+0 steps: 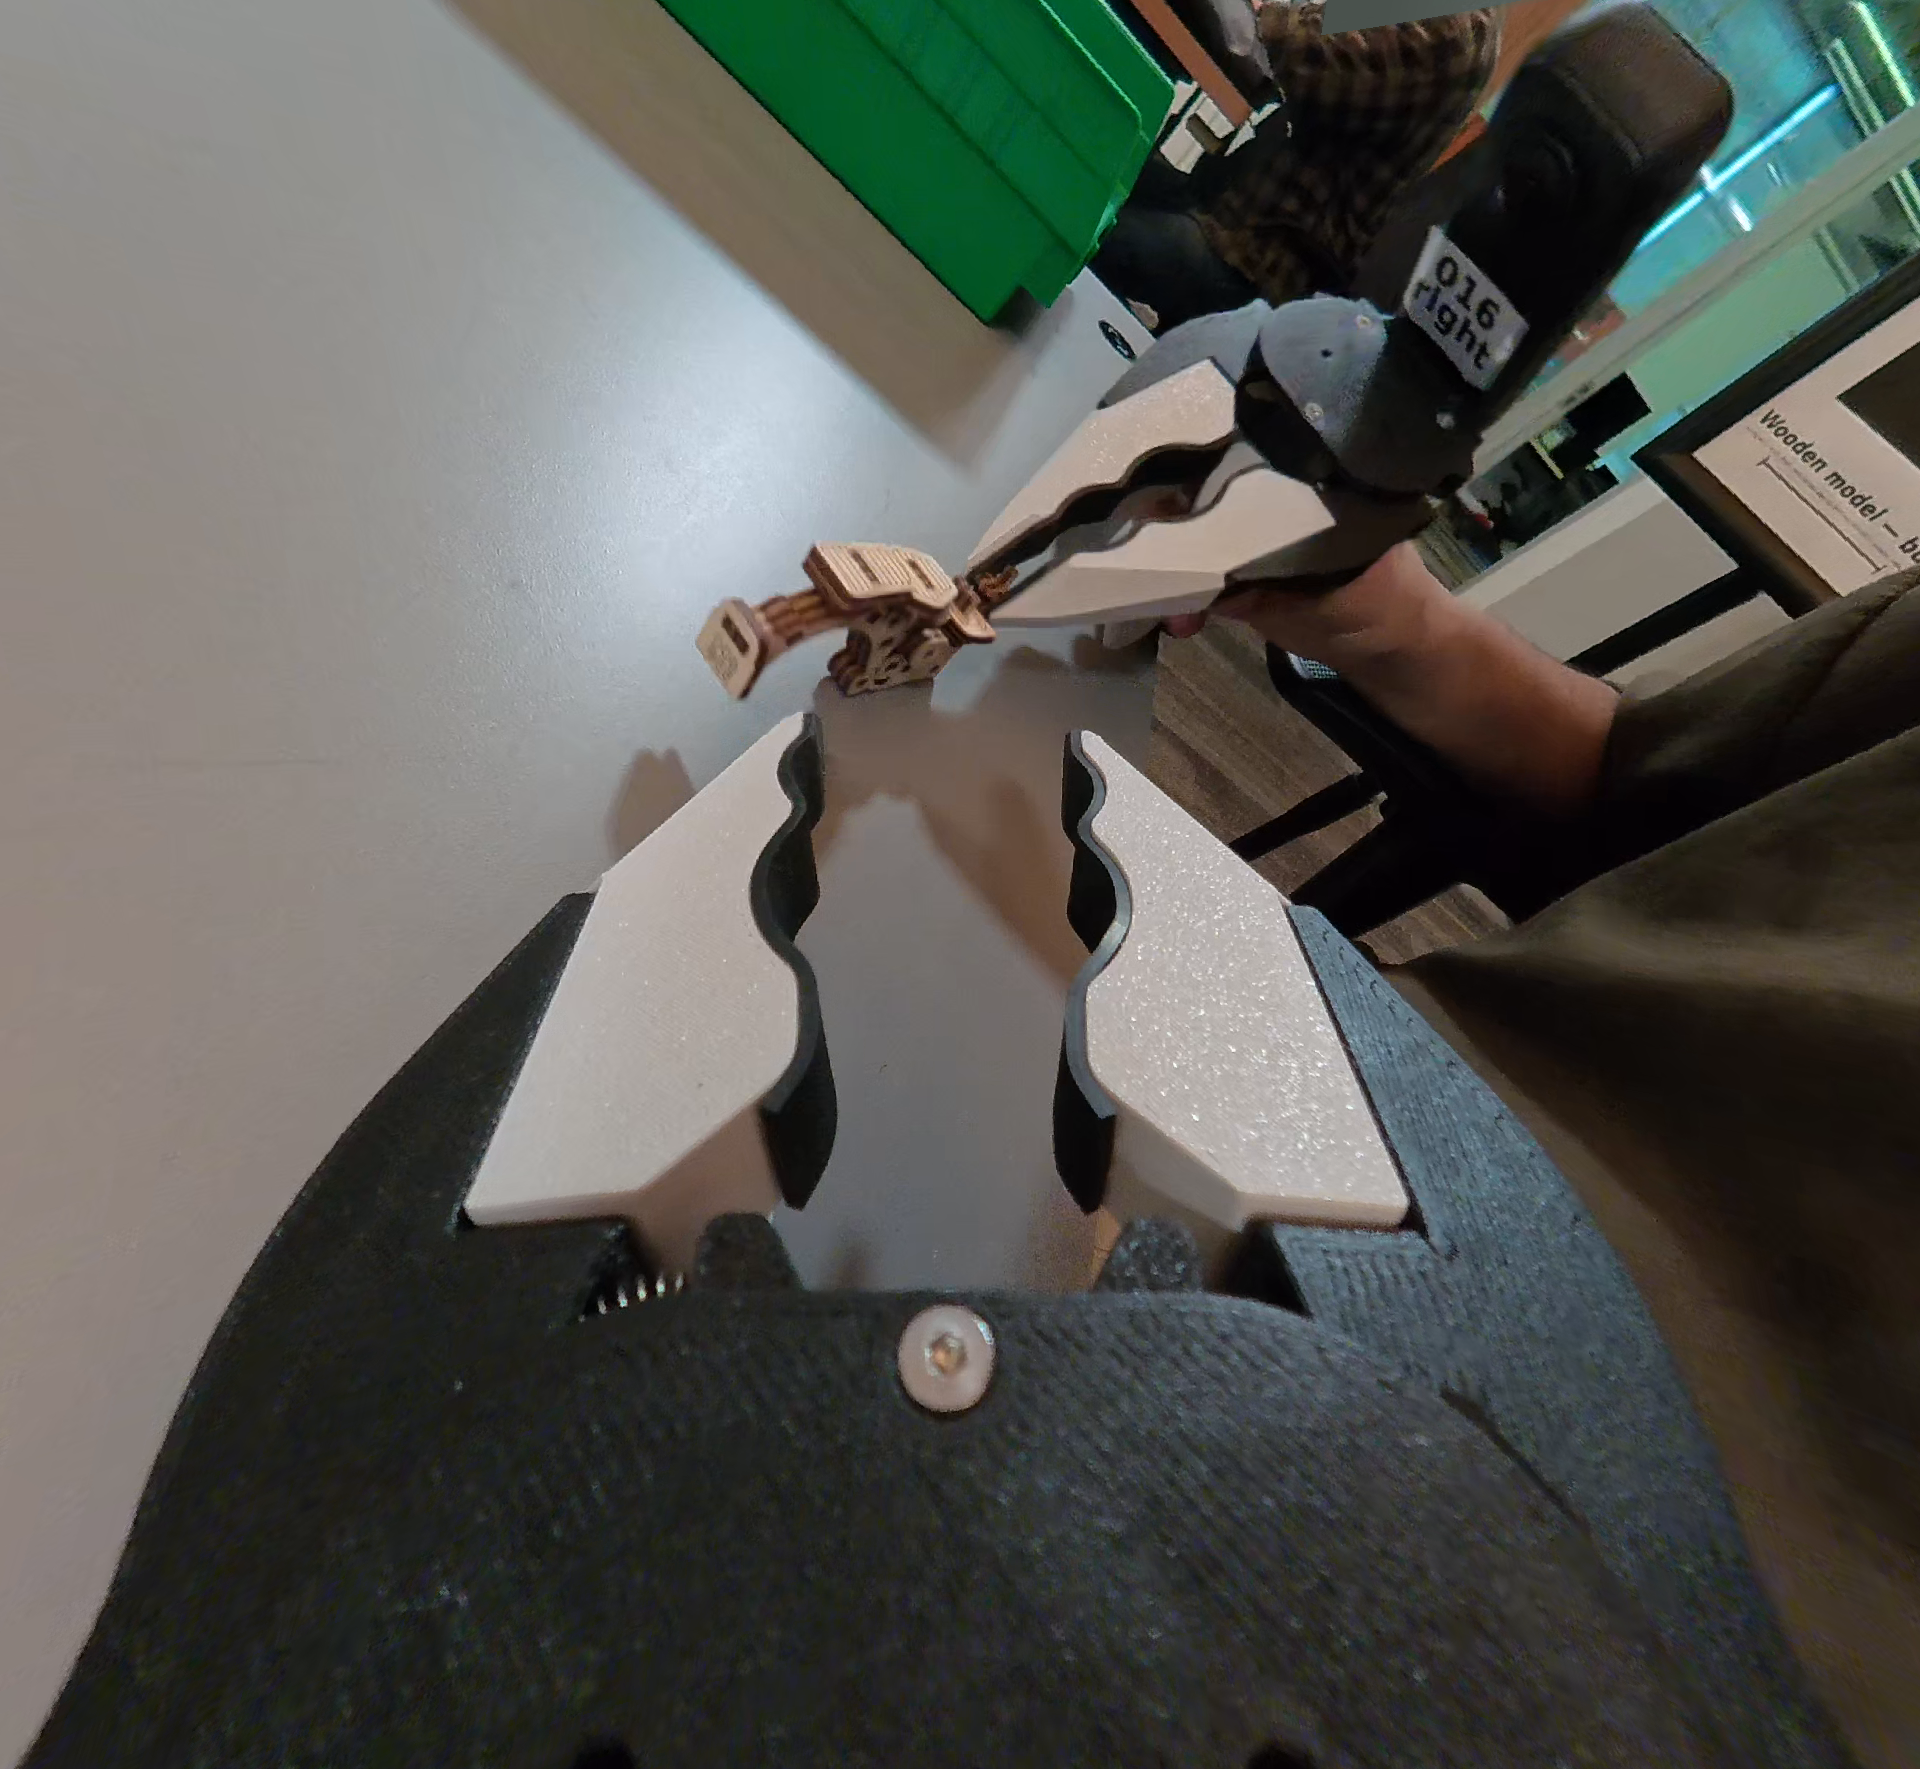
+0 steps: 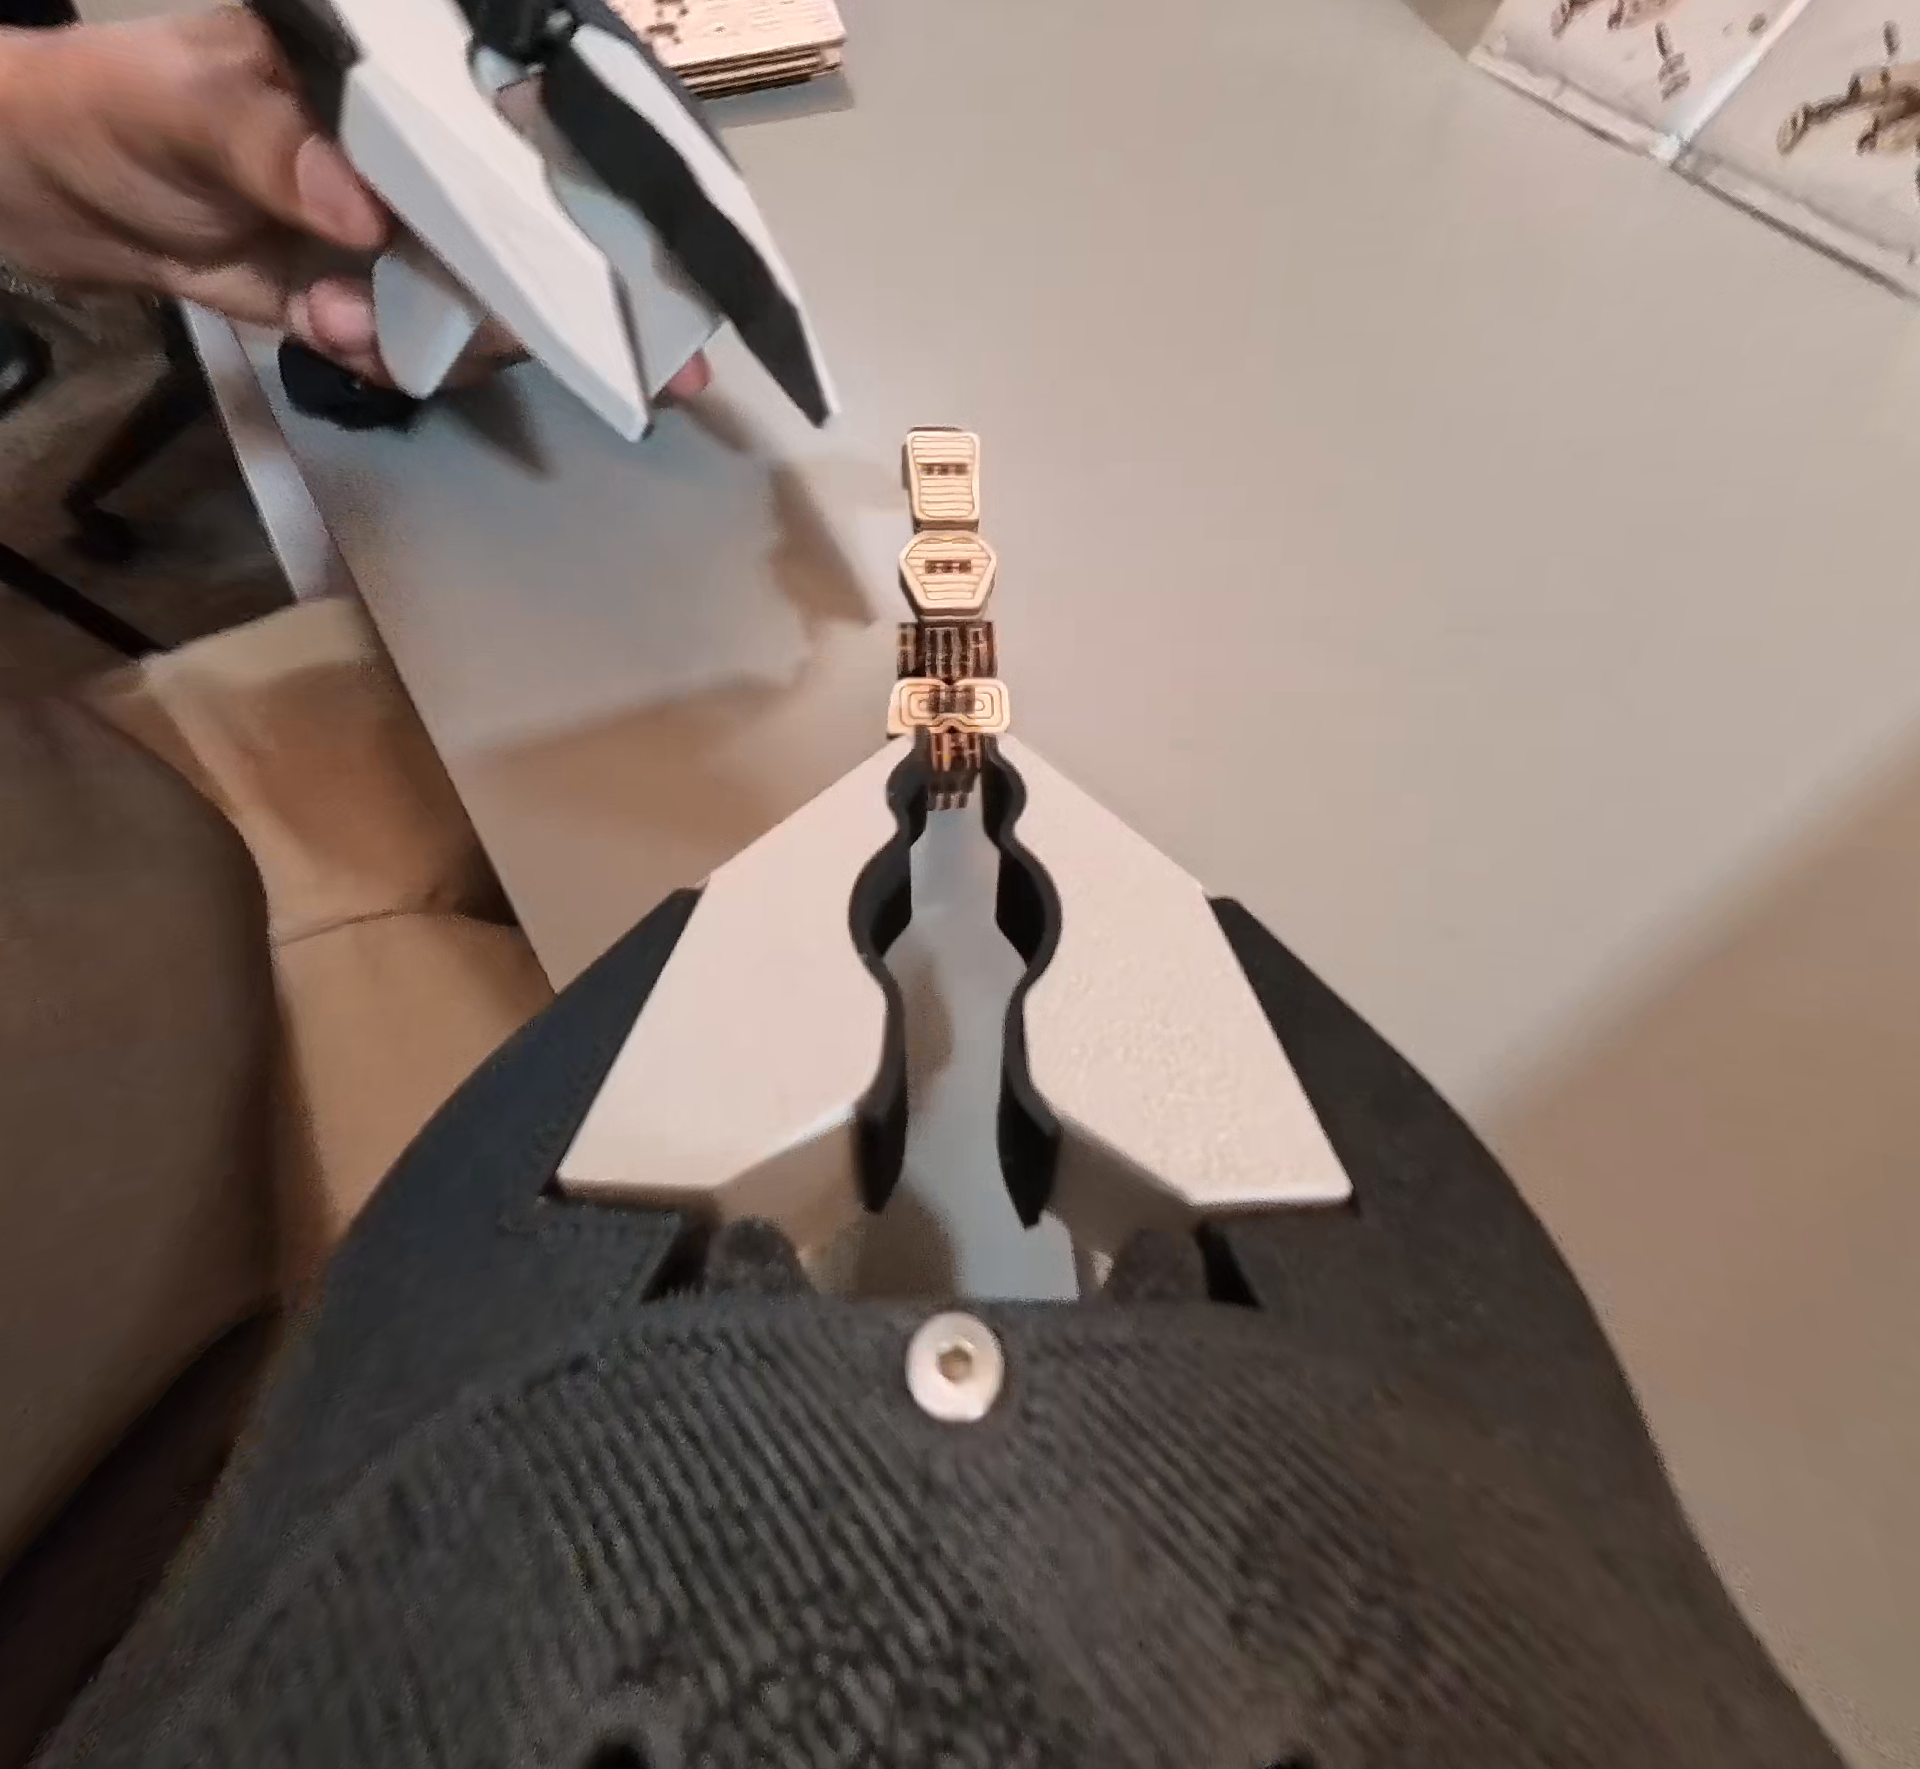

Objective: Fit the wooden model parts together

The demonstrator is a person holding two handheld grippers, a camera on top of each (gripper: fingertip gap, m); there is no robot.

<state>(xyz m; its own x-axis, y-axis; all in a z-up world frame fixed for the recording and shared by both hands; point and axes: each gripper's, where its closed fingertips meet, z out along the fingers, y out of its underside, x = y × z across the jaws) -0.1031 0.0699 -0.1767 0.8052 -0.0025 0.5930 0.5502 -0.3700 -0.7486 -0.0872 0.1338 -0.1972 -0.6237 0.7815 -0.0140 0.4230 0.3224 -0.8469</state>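
A pale grey counter (image 1: 312, 472) carried a small wooden model (image 1: 862, 623), a laser-cut figure of layered plywood with a jointed neck ending in a flat head plate. It stood near the counter's right edge, its base resting on the surface.

The right gripper (image 1: 987, 613) reached in from the right, held by a person's hand (image 1: 1351, 618). Its white jaws were closed almost completely onto the rear end of the model, pinching the thin stacked wood between the black wavy pads. In the right wrist view the same grip showed from behind: the right gripper (image 2: 951, 779) had the model's tail between its tips, and the wooden model (image 2: 945, 607) stretched away from it in a line of engraved segments.

The left gripper (image 1: 940, 753) hovered just short of the model on the near side, its jaws spread wide apart and holding nothing. From the right wrist view, the left gripper (image 2: 727, 415) hung at the upper left, blurred, held by another hand (image 2: 177, 171), its tips pointing down toward the model but apart from it.

Farther off lay a stack of flat wooden part sheets (image 2: 717, 5) and an open instruction booklet (image 2: 1714, 36) at the far right. A green bin (image 1: 883, 57) sat at the counter's far side.
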